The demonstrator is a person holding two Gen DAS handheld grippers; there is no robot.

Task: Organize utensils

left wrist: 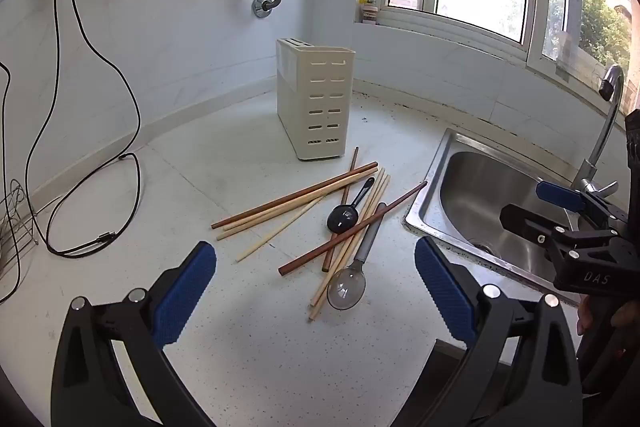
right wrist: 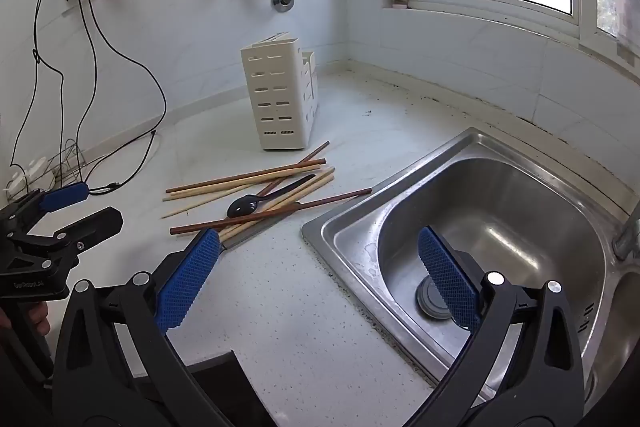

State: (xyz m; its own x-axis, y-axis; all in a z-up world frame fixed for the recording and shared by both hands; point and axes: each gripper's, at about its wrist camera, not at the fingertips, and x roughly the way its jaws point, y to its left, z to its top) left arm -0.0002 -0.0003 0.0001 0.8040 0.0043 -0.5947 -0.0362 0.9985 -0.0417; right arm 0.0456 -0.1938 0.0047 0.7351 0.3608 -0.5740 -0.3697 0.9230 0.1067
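A heap of brown and pale wooden chopsticks (left wrist: 304, 199) lies on the white counter, with a black spoon (left wrist: 343, 218) and a grey clear-bowled spoon (left wrist: 347, 291) among them. A cream slotted utensil holder (left wrist: 316, 99) stands upright behind them. My left gripper (left wrist: 316, 287) is open and empty, just in front of the heap. My right gripper (right wrist: 320, 267) is open and empty, at the sink's near left corner. In the right wrist view the heap (right wrist: 256, 187), the black spoon (right wrist: 244, 206) and the holder (right wrist: 280, 99) lie ahead to the left.
A steel sink (right wrist: 500, 227) with a tap (left wrist: 608, 123) lies right of the heap. Black cables (left wrist: 100, 187) trail across the counter at the left from wall sockets. Each gripper shows in the other's view, left (right wrist: 64, 211), right (left wrist: 560, 211).
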